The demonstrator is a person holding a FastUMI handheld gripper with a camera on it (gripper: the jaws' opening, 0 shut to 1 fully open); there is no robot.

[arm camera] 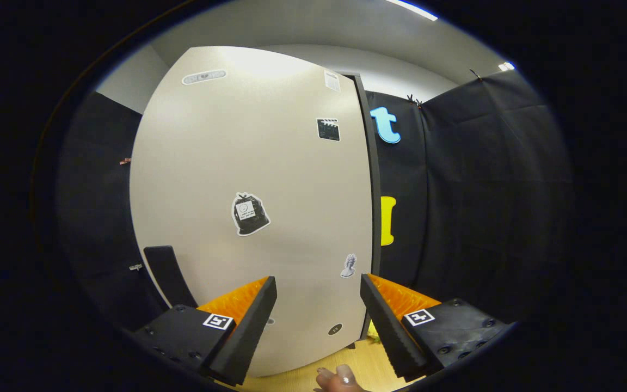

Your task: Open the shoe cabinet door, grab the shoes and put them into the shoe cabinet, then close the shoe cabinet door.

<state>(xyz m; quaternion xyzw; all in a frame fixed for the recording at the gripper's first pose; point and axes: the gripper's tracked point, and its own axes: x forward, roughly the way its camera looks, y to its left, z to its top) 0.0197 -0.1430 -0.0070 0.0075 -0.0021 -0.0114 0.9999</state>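
The door (248, 179), a stiff, smooth, light-looking panel with stickers, is seen shut just beyond the spread, empty gripper (319, 294), and is judged best gripped at its right edge.

The shoe cabinet door (248, 163) looks smooth, matt laminate with glossy paper stickers (249, 214); the floor (292, 375) looks like pale smooth wood.

- Black cloth wall (487, 190) hangs around me, left and right of the view.
- Pale ceiling (313, 27) above, with a bright light strip (411, 9).
- Light wooden floor (370, 356) lies near me.
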